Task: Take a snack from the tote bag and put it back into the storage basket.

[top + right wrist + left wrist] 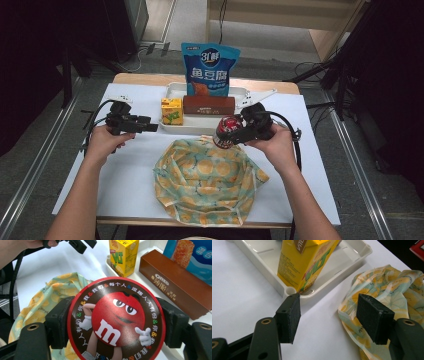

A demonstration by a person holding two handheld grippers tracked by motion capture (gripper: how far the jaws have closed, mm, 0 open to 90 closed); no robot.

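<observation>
Fingers of the left gripper (329, 317) spread, empty — aimed between tray (362, 251) corner and cloth bag (207, 180). Right gripper (235, 134) clamps the M&M's canister (116, 320) across its round body, lid toward camera, at the bag's far rim — bag mouth lies just nearer the person.

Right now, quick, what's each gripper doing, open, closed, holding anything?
Left gripper: open, jaws apart, nothing between them.
Right gripper: closed on the round red M&M's tin, held over the patterned cloth bag.

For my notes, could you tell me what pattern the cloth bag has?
Pale green cloth bag printed with yellow-orange citrus slices, clearest in the high view.
</observation>
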